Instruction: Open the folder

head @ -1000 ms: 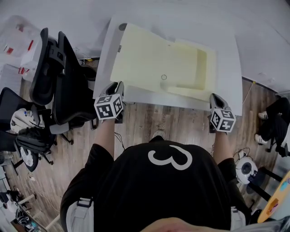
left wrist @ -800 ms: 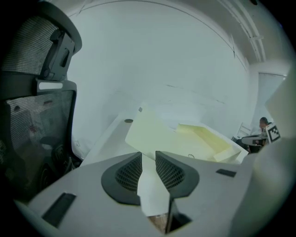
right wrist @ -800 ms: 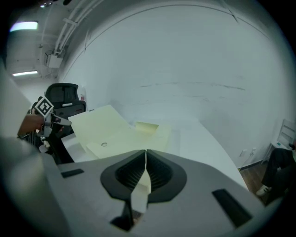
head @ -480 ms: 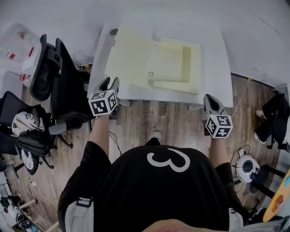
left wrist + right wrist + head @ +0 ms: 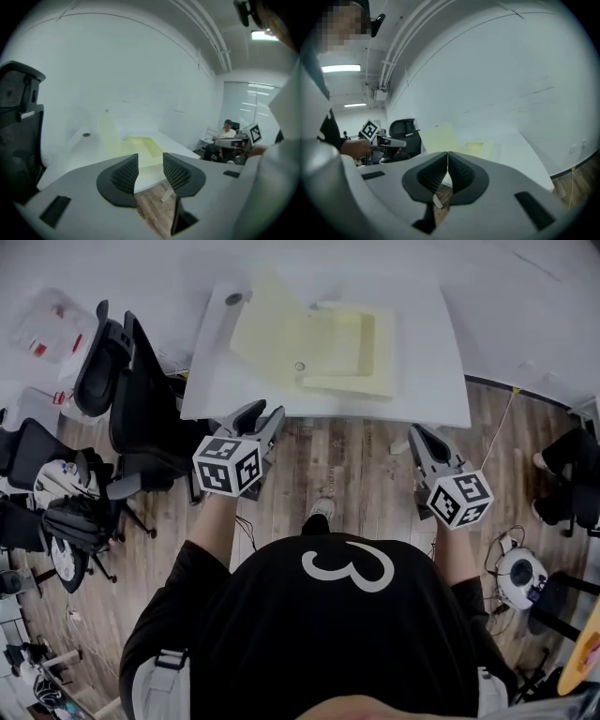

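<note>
Both outstretched, left claw just opening empty, right claw closed

Person's left gripper pointing toward 1 o'clock, its jaws just opening wider and standing apart with nothing between them, right gripper pointing toward 11 o'clock, its jaws pressing together empty, both forearms reaching forward
</note>
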The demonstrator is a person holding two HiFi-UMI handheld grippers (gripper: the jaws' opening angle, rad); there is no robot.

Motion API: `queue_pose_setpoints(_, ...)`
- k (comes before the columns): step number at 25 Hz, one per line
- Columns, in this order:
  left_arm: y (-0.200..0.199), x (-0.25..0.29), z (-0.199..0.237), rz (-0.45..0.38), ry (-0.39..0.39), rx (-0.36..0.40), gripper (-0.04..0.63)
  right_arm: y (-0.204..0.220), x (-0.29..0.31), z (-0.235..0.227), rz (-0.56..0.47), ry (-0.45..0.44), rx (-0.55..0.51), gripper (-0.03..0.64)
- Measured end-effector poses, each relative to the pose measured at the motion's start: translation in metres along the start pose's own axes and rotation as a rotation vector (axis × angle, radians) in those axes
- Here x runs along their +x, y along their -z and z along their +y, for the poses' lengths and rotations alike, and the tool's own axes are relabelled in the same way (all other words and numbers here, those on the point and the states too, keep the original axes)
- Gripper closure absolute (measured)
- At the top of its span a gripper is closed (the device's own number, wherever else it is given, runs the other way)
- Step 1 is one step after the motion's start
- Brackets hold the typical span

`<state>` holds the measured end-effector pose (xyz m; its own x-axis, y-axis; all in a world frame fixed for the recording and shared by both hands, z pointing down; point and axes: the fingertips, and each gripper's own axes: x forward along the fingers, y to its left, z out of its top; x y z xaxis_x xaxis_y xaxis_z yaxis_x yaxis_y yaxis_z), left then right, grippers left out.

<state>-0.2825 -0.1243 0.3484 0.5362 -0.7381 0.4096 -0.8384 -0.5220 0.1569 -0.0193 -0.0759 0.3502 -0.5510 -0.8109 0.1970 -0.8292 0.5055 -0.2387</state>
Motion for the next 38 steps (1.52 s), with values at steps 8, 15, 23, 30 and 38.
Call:
queue_pose_setpoints(8, -0.018, -0.059, -0.188, -0.123, 0.348, 0.091, 0.523, -0.031, -0.075, 0.082, -0.068, -0.229, 0.02, 0.594)
queue_pose_setpoints(15, -0.022, -0.112, -0.279, -0.202, 0.455, 0.192, 0.554, -0.054, -0.144, 0.126, -0.139, -0.366, 0.036, 0.594)
queue_pose_setpoints(23, -0.018, -0.138, -0.315, -0.217, 0.468, 0.195, 0.577, -0.06, -0.193, 0.15, -0.18, -0.406, -0.039, 0.594)
queue_pose_setpoints(30, -0.017, -0.158, -0.329, -0.214, 0.448, 0.239, 0.577, -0.064, -0.224, 0.161, -0.227, -0.43, -0.026, 0.594)
queue_pose_setpoints(38, -0.018, -0.172, -0.337, -0.225, 0.447, 0.244, 0.577, -0.066, -0.236, 0.178, -0.222, -0.439, -0.081, 0.594)
